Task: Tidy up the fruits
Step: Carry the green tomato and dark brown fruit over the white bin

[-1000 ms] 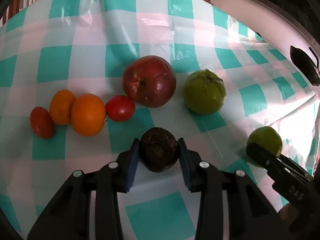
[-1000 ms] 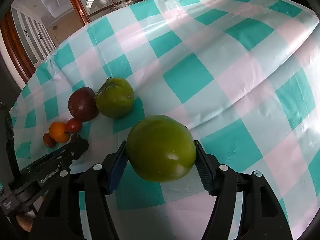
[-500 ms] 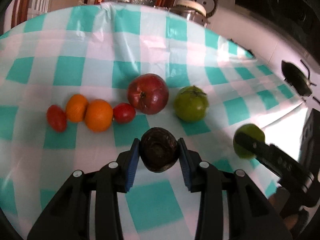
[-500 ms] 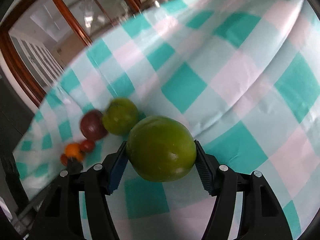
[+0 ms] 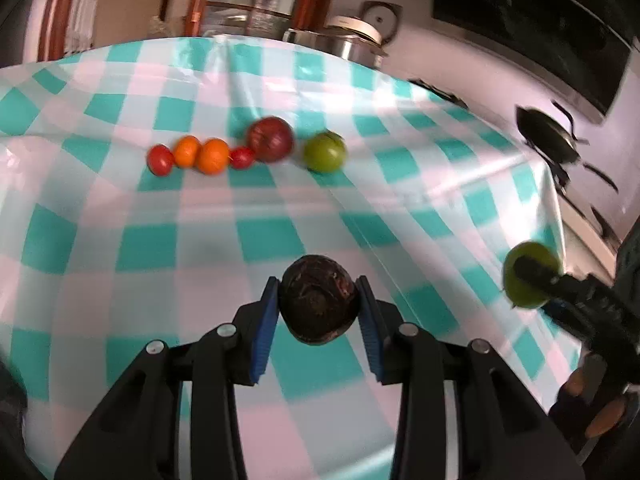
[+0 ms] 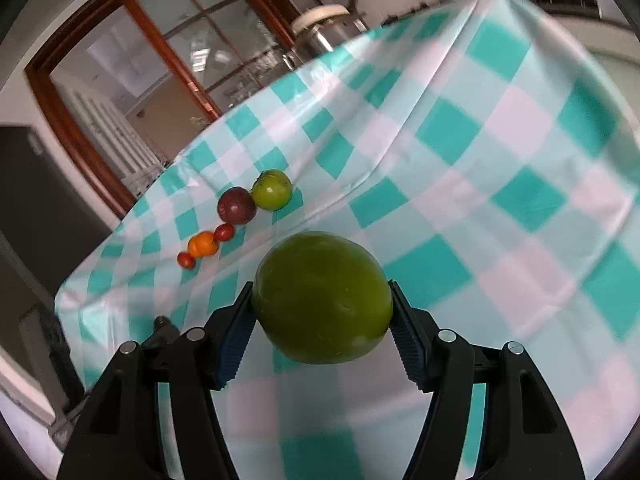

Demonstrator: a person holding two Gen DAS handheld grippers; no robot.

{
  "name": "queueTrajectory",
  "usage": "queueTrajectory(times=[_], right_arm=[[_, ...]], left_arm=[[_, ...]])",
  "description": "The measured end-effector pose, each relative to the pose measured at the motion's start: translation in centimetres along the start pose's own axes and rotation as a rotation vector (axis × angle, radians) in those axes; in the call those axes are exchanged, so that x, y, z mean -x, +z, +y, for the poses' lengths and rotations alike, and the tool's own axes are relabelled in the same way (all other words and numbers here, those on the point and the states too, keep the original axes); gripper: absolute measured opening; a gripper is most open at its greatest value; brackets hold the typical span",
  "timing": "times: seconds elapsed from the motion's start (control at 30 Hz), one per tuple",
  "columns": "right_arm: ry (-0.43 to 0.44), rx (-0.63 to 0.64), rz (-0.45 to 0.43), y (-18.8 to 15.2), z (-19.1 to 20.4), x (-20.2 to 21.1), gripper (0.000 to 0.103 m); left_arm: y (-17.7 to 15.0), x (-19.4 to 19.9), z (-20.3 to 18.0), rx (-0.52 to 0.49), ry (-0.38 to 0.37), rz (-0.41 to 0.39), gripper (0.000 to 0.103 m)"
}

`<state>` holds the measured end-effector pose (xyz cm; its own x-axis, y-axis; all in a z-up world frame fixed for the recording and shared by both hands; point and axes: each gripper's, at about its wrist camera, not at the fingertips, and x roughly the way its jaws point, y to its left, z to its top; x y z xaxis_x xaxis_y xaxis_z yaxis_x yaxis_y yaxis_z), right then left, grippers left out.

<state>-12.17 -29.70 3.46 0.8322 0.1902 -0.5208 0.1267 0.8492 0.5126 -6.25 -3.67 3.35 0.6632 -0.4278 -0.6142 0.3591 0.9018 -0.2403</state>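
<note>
My left gripper (image 5: 318, 312) is shut on a dark brown wrinkled fruit (image 5: 318, 304), held above the checked tablecloth (image 5: 160, 240). My right gripper (image 6: 322, 316) is shut on a large green fruit (image 6: 322, 298); the left wrist view shows this green fruit (image 5: 524, 276) at the right edge. Far back on the cloth lies a row of fruit: a small red one (image 5: 160, 160), two oranges (image 5: 212, 156), another small red one (image 5: 241, 157), a big dark red fruit (image 5: 271, 139) and a green fruit (image 5: 325, 152). The same row (image 6: 236, 206) shows in the right wrist view.
A metal pot with a lid (image 5: 348, 40) stands behind the table. A dark pan (image 5: 548, 136) sits on the counter to the right. Wooden-framed glass doors (image 6: 160, 60) are behind. The tablecloth's right edge (image 5: 556, 216) drops off near my right gripper.
Both grippers have pulled back and risen from the fruit row, each still holding its fruit. The row now looks much smaller and farther away in both views.
</note>
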Motion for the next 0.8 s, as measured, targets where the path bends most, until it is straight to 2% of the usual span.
queueTrajectory(times=[0.2, 0.43, 0.53, 0.67, 0.73, 0.8], right_arm=[[0.003, 0.002, -0.037, -2.1, -3.2, 6.3, 0.063], [-0.025, 0.016, -0.1, -4.3, -7.0, 12.8, 0.063], [-0.074, 0.004, -0.122, -6.1, -9.3, 15.6, 0.063], [-0.175, -0.084, -0.145, -8.9, -14.1, 19.0, 0.063], [-0.243, -0.119, -0.128, -10.1, -16.5, 19.7, 0.063], [-0.324, -0.174, -0.074, -11.7, -19.7, 19.9, 0.063]], left_arm=[[-3.1, 1.1, -4.8, -0.11, -0.059, 0.053, 0.038], [-5.7, 2.4, -12.8, -0.273, -0.229, 0.076, 0.038], [-7.1, 3.3, -17.5, -0.372, -0.337, 0.093, 0.038], [-9.9, 4.3, -24.0, -0.542, -0.486, 0.112, 0.038], [-12.0, 4.9, -27.5, -0.639, -0.58, 0.129, 0.038], [-14.2, 5.3, -30.1, -0.722, -0.66, 0.149, 0.038]])
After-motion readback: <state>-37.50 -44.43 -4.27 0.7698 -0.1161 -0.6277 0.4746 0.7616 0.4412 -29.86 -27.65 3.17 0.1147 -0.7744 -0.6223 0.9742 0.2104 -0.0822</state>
